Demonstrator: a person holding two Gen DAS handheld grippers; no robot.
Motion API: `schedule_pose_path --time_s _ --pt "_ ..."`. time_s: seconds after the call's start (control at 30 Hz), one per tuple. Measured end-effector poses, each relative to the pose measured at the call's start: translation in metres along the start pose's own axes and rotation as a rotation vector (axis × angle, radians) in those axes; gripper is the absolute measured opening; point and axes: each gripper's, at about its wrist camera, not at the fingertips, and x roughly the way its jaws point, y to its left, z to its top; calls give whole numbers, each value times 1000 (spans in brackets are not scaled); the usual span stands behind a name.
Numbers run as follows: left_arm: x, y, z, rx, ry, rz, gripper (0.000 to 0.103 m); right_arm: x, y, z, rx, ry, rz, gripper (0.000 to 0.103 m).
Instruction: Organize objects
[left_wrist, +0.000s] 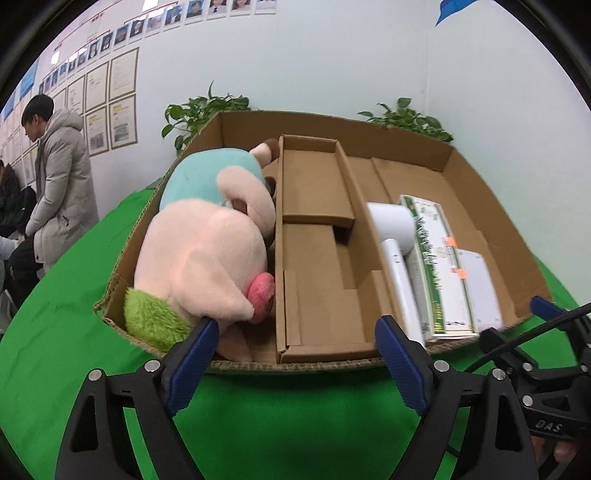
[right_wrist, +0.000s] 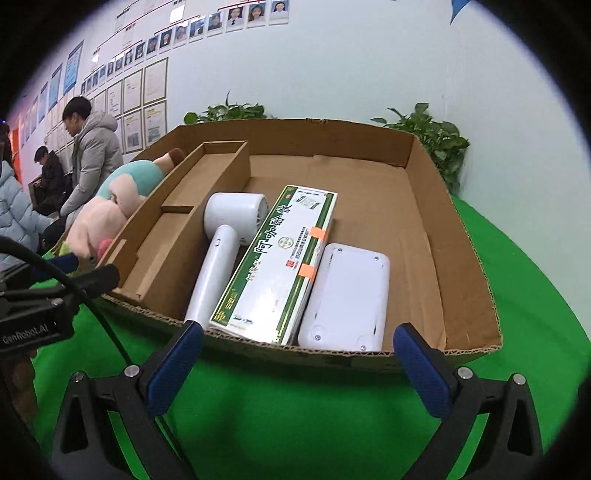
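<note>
Both your left gripper (left_wrist: 293, 343) and right gripper (right_wrist: 297, 349) hold wide, empty jaws just before the box (right_wrist: 469, 236), where the hair dryer (right_wrist: 225, 236) already lies, so pushing forward may shove the wall.

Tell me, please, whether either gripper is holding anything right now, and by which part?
Nothing is held. The left gripper and the right gripper are both open, with empty gaps, in front of the cardboard box.

Pink-and-teal plush toy (left_wrist: 207, 240), green tablecloth (left_wrist: 66, 332)
</note>
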Motion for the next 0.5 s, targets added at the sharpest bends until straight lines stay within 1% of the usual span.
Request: schedule_pose_path --time_s 0.03,0.1,0.23,0.5 --pt "8 -4 0 9 -5 14 90 3 1 1 1 7 -18 103" --pt "13 -7 -1 10 -13 29 92 5 0 3 16 8 -25 103" --pt "19 -13 1 19 -2 47 102 7 -1 4 20 13 -36 103" --pt "18 -14 2 22 3 48 103 8 -2 3 18 13 -38 103"
